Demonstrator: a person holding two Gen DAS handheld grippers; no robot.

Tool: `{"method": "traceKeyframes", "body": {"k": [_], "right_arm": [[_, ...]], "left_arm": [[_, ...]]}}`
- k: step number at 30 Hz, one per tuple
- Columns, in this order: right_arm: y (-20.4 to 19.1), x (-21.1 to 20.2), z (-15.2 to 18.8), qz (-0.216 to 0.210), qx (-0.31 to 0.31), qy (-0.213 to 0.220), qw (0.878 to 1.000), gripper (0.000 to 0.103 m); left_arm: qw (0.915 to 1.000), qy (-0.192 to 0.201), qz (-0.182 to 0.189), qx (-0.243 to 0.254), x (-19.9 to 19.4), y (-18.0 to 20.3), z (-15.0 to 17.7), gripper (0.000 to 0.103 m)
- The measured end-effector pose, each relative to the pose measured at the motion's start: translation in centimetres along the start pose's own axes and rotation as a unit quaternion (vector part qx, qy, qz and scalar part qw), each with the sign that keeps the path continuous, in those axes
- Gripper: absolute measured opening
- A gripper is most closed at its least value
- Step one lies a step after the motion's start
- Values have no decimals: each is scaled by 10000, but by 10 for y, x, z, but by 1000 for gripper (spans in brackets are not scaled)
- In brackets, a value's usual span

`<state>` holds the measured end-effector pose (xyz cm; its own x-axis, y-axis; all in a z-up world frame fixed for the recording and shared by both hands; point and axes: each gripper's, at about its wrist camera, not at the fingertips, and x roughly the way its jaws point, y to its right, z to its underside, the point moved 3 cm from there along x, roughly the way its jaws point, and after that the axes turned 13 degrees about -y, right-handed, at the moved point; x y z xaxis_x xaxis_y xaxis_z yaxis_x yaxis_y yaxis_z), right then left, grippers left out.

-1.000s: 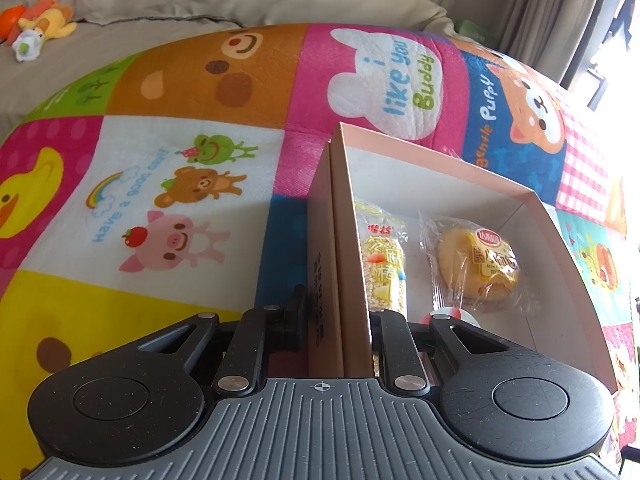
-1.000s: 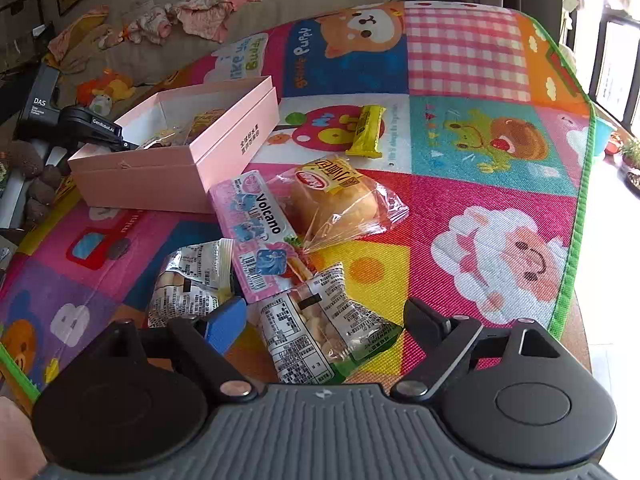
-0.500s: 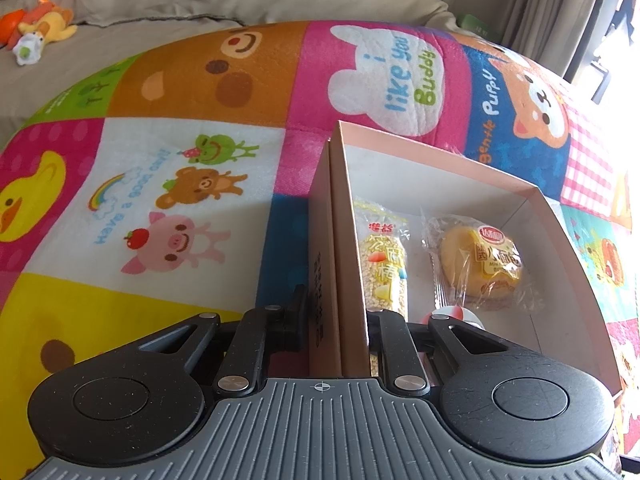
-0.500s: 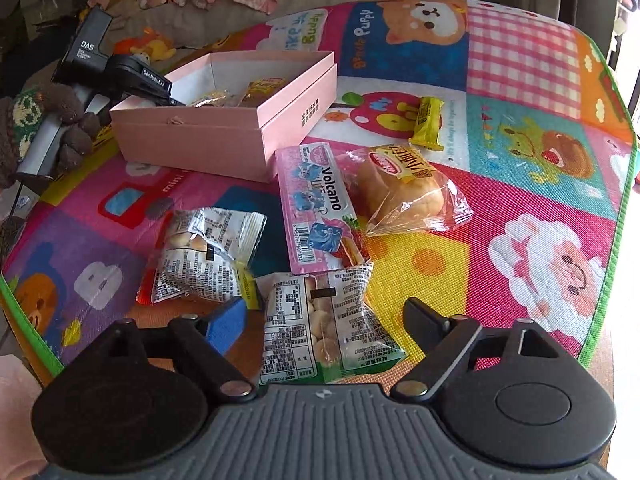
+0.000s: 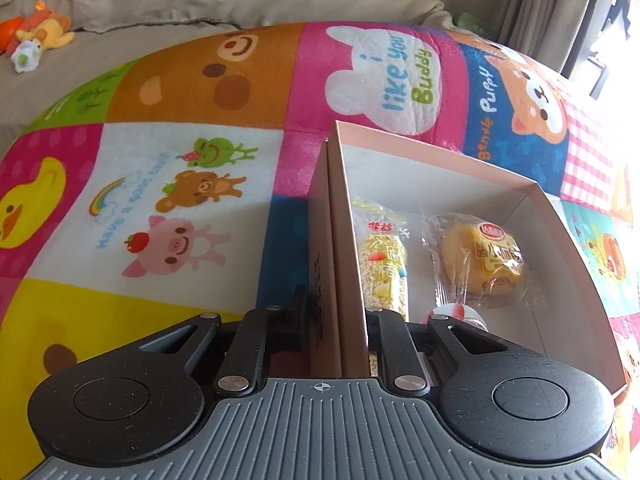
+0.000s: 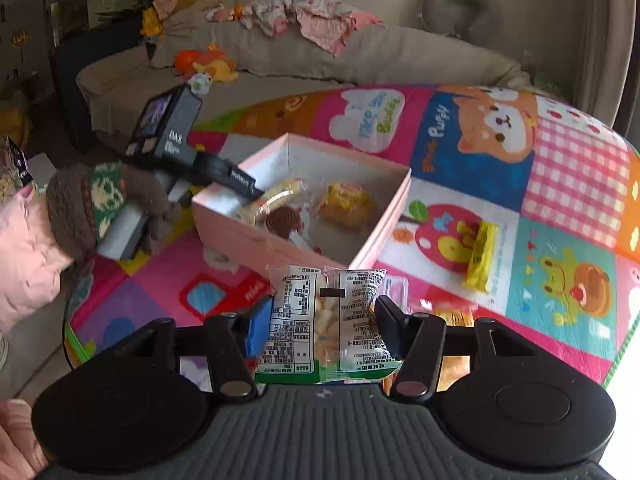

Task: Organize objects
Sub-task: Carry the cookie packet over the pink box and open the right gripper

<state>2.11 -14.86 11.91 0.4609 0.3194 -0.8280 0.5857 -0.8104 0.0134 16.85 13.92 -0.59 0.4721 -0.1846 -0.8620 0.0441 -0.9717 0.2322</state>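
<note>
A pink box [image 5: 472, 168] lies open on the cartoon mat. My left gripper [image 5: 337, 320] is shut on the box's near wall [image 5: 338, 264]. Inside lie a rice-puff bar [image 5: 384, 264], a wrapped yellow cake [image 5: 484, 260] and a small red-and-white item. In the right wrist view my right gripper [image 6: 320, 316] is shut on a clear biscuit packet [image 6: 328, 320] with a printed label, held above the mat short of the box [image 6: 384, 216]. The left gripper [image 6: 244, 184] shows there at the box's left wall.
A yellow snack bar [image 6: 482, 256] lies on the mat right of the box. A beige sofa [image 6: 360, 56] with clothes and plush toys stands behind. The mat's green edge [image 6: 616, 360] is at the right. Other snacks are hidden below my right gripper.
My right gripper closed on the biscuit packet, lifted it off the mat and swung toward the box. The left gripper stayed shut on the box wall.
</note>
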Motion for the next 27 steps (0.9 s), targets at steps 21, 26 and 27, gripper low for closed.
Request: {"method": "traceKeyframes", "body": {"k": [21, 26, 27], "right_arm": [[10, 131, -159, -294, 836, -16, 9961, 66], [22, 85, -85, 80, 622, 146, 9979, 76], [24, 77, -68, 121, 633, 151, 9978, 77]], "left_arm": [[9998, 154, 142, -40, 0, -4, 4, 19], [9997, 165, 158, -60, 0, -4, 4, 20], [9997, 164, 153, -54, 0, -4, 4, 20]]}}
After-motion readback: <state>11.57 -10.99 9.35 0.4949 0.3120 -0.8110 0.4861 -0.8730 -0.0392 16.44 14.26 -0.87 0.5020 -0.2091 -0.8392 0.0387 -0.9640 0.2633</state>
